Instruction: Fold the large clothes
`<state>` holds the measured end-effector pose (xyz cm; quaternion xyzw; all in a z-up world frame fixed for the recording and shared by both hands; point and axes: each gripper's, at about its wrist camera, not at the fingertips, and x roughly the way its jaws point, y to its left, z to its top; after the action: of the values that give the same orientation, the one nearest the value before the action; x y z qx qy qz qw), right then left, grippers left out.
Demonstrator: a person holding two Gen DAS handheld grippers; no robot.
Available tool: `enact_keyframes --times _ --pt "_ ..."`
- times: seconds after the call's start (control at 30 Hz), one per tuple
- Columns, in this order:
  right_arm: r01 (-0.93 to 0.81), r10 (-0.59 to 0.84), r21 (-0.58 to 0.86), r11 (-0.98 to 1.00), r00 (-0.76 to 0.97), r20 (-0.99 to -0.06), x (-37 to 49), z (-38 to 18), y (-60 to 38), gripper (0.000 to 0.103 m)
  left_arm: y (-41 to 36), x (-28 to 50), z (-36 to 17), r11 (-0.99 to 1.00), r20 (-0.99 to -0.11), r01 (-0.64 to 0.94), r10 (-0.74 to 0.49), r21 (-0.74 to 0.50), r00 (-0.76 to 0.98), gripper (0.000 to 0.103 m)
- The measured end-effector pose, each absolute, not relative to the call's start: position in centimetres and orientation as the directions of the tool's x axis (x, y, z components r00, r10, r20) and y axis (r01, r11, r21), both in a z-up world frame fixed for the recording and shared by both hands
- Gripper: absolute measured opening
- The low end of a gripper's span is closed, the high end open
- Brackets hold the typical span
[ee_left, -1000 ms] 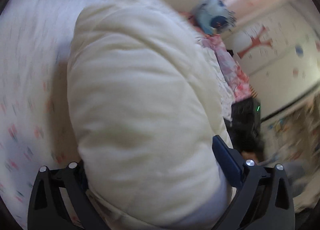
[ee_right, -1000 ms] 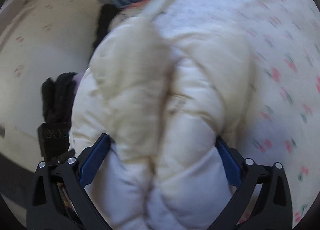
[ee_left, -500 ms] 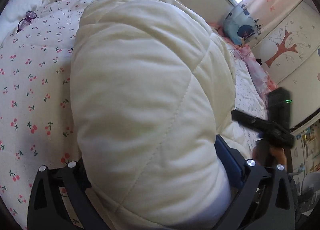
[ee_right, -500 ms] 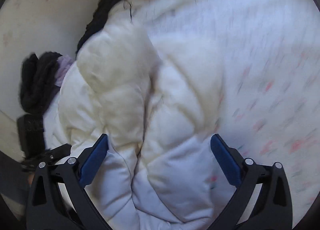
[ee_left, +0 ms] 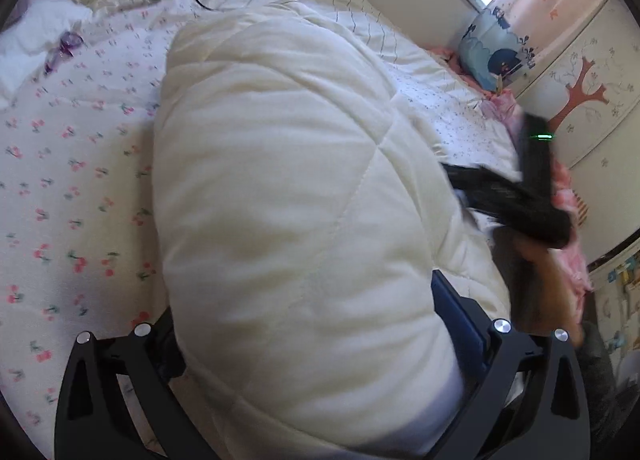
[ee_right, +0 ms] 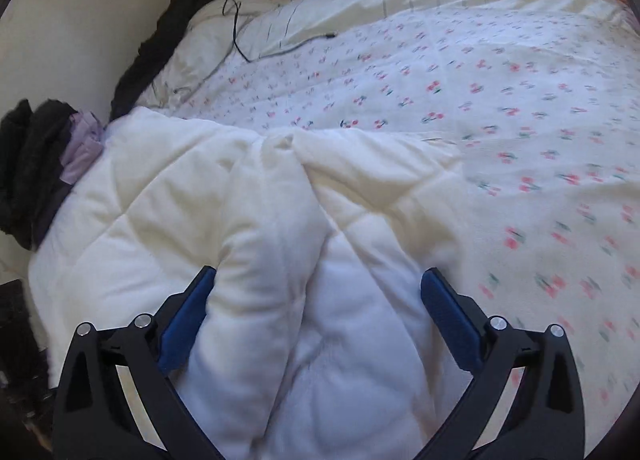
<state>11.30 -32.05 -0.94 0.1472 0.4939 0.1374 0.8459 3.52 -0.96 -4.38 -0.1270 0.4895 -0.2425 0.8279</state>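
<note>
Midway, judging by layout: gripping bunched cream quilted coat (ee_left: 288,196) with left gripper (ee_left: 320,344), filling frame centre; pinching same coat (ee_right: 224,196) with right gripper (ee_right: 316,300), lower centre. Lying doubled on cherry-print bedsheet (ee_right: 460,72); flattening, further folds remaining.

Left gripper (ee_left: 316,344): black skeletal finger arms with triangular cut-outs, two silver round screw heads per arm, dark blue pads (ee_left: 454,312) on the inner faces. Right gripper (ee_right: 318,318): same build, black arms, silver screws, blue pads (ee_right: 450,316). Seen from the left wrist, the other unit's black body carries a lit green LED (ee_left: 541,136), with blurred bare skin of a hand (ee_left: 538,260) below it.
</note>
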Motion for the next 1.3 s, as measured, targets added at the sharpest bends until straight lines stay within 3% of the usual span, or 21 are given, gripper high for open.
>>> enact_keyframes --times 0.13,0.27,0.37,0.53,0.67,1.3 --pt "-0.172 0.433 0.413 0.895 0.557 -0.708 3.9 4.7 -32.8 0.097 -0.5 1.1 -2.4 0.911 -0.764 0.233 -0.413 -0.341 0.496 0.098" --pt "-0.169 0.360 0.318 0.933 0.442 -0.821 1.5 -0.1 -29.7 0.097 -1.7 -2.2 -0.2 0.950 -0.735 0.235 -0.308 -0.205 0.604 0.097" --pt "-0.112 0.396 0.386 0.915 0.419 -0.817 1.4 -1.3 -30.6 0.097 -2.8 -4.7 1.4 0.959 -0.717 0.247 -0.269 -0.139 0.643 0.097" --pt "-0.099 0.367 0.373 0.923 0.524 -0.769 -2.7 2.2 -30.8 0.097 -3.5 -7.7 3.3 0.965 -0.693 0.260 -0.204 -0.025 0.692 0.097" --pt "-0.091 0.367 0.363 0.927 0.415 -0.833 -3.3 -1.6 -30.4 0.097 -4.2 -9.0 3.4 0.965 -0.700 0.264 -0.188 0.000 0.688 0.097" --pt "-0.156 0.304 0.270 0.950 0.656 -0.691 -10.6 5.5 -28.5 0.097 -5.0 -13.0 4.4 0.961 -0.668 0.276 -0.187 0.028 0.720 0.097"
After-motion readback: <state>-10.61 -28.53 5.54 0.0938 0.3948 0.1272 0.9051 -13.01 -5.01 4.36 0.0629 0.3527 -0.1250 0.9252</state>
